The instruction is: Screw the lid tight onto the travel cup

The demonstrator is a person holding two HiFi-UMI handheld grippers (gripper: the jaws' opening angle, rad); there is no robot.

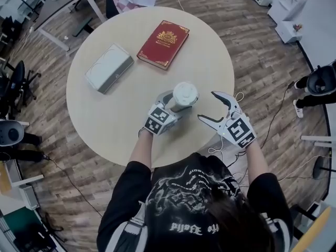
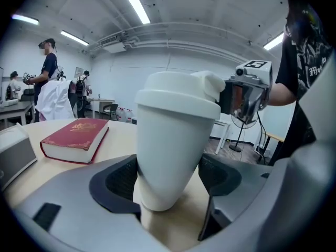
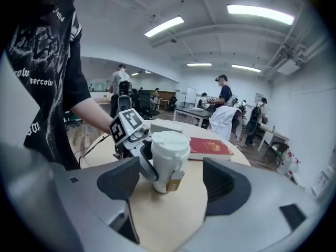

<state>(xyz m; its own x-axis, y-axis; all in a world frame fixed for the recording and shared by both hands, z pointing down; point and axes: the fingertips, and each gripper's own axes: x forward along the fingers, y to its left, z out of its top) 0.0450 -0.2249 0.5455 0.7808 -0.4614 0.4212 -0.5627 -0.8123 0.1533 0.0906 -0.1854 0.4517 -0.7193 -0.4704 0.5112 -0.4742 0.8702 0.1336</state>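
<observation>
Cup (image 2: 168, 156) with lid (image 2: 176, 96) on the bench (image 2: 119, 138), placed inside the open left claw (image 2: 170, 181), right claw (image 3: 171, 181) held open, empty, nearby.

Bright ceiling tubes (image 2: 134, 4), sharp centres, fisheye-warped, dark-vignetted edges.

A white cup (image 2: 170, 156) with its lid (image 2: 176, 91) on stands upright on the table (image 2: 121, 135), between the jaws of the left gripper (image 2: 170, 181). The left pad (image 2: 122, 180) lies at its side and the right pad stands clear. The right gripper (image 2: 245, 100) hangs beside the lid. A red book (image 2: 76, 138) lies behind on the left, with a box (image 2: 13, 154) at the edge.
</observation>
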